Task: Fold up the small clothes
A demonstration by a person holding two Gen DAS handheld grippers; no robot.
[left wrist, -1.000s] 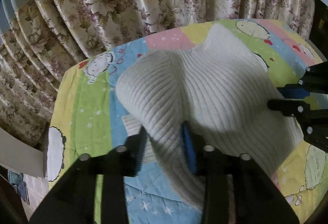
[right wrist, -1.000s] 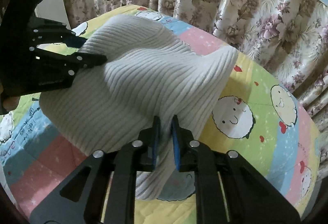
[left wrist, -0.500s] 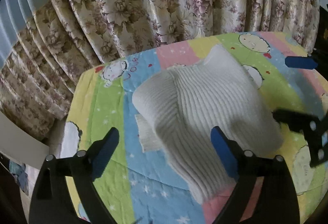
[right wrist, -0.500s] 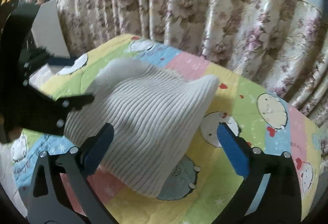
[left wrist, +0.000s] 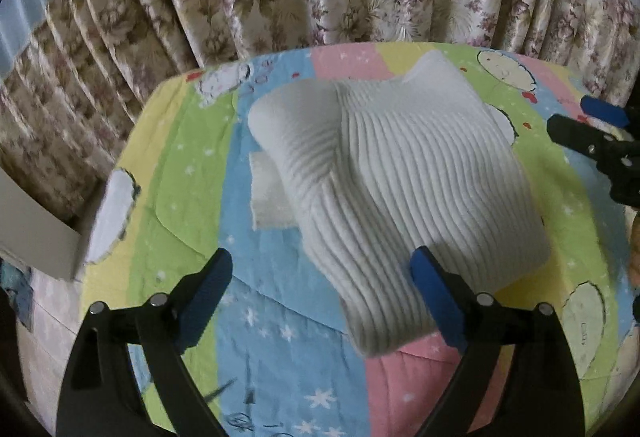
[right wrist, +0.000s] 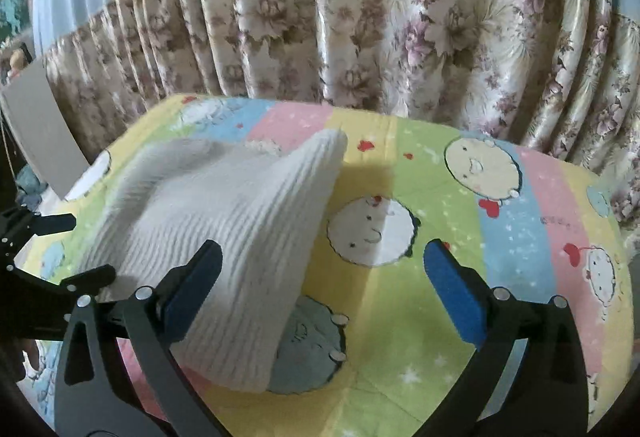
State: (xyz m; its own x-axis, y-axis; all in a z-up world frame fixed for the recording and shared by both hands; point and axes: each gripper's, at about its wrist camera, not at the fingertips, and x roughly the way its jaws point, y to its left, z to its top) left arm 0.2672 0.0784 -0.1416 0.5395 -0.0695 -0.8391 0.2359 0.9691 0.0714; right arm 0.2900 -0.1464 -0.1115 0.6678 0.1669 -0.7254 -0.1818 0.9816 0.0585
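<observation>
Lying folded in a thick bundle near the middle of the quilt (left wrist: 180, 165) on the bed, the white ribbed sweater (left wrist: 400, 173) has 1 fold done and looks ready for tidying. Both the left tongs (left wrist: 320, 293) and the right tongs (right wrist: 320, 277) hang spread wide, grasping nothing. Next likely comes tucking the flap (left wrist: 266, 193) poking out at the bundle's left. Bare quilt surrounds it, though the curtain (right wrist: 360, 17) closes off the far edge.
</observation>
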